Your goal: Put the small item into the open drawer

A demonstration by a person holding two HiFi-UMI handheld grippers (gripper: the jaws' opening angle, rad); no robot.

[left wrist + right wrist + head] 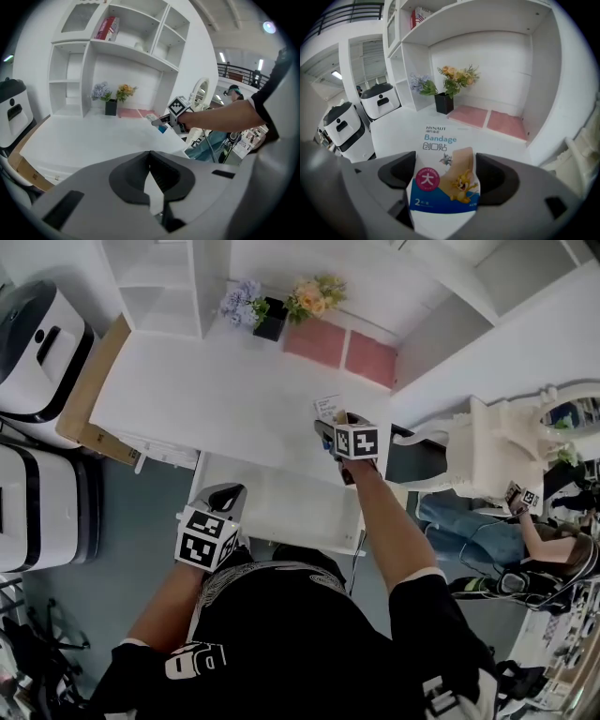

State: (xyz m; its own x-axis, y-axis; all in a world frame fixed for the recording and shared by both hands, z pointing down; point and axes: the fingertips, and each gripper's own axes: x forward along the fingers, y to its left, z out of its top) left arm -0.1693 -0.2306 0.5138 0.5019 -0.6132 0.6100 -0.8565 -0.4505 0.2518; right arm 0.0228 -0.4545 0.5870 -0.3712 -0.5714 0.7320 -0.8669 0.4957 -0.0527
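The small item is a flat bandage packet (443,187) printed with cartoon characters. My right gripper (445,173) is shut on it and holds it above the white desk (216,395). From the head view the packet (328,407) sticks out ahead of that gripper (330,432), near the desk's front right. The white drawer (291,512) stands pulled out below the desk's front edge. My left gripper (225,495) hovers over the drawer's left end. Its jaws (150,157) meet at the tips with nothing held between them.
A black pot of flowers (272,315) and two pink mats (339,348) lie at the desk's back, under a white shelf unit (164,282). White appliances (42,352) stand to the left. An ornate white chair (487,451) and another person (534,540) are at the right.
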